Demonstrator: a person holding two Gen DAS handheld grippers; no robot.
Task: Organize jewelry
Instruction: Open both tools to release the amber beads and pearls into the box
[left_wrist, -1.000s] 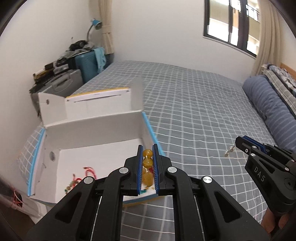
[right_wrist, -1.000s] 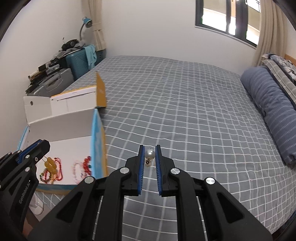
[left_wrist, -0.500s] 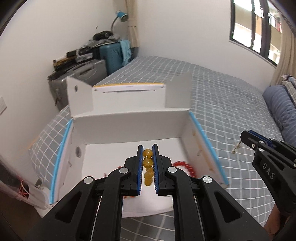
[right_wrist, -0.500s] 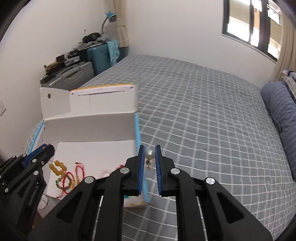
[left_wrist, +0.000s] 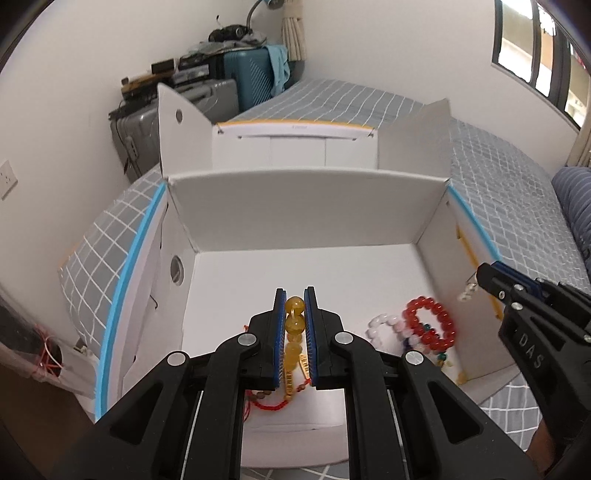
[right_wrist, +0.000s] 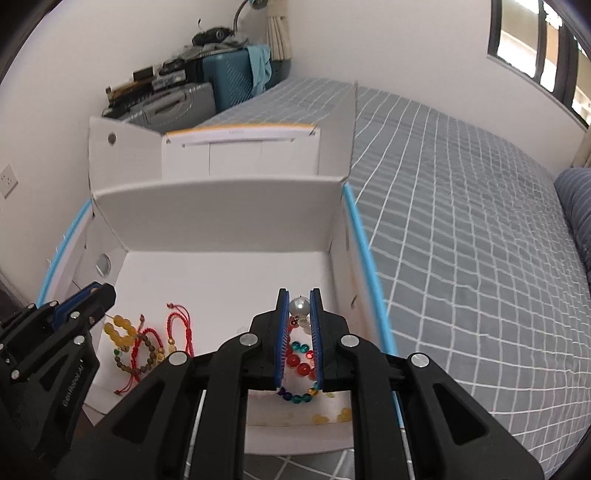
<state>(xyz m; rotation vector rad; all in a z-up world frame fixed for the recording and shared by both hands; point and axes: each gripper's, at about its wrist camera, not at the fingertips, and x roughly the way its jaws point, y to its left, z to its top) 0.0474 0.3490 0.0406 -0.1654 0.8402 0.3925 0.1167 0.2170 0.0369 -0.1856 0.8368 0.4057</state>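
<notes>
An open white cardboard box (left_wrist: 303, 206) with blue edges sits on the bed; it also shows in the right wrist view (right_wrist: 221, 214). My left gripper (left_wrist: 294, 301) is shut on a yellow amber bead bracelet (left_wrist: 294, 314) and holds it over the box's near left. My right gripper (right_wrist: 299, 301) is shut on a pearl earring (right_wrist: 298, 307) over the box's right side; it shows at the right of the left wrist view (left_wrist: 480, 275). In the box lie a red bead bracelet (left_wrist: 430, 321), a white bead bracelet (left_wrist: 384, 325) and red cord bracelets (right_wrist: 177, 328).
The box's lid flaps (left_wrist: 295, 144) stand up behind it. The grey checked bedspread (right_wrist: 461, 221) stretches to the right, with a blue striped pillow (right_wrist: 576, 199). Suitcases (left_wrist: 207, 96) are stacked against the wall at the back left.
Both grippers moved forward and left to over the box, each still holding its piece. The box now fills both views and the jewelry in it shows closer.
</notes>
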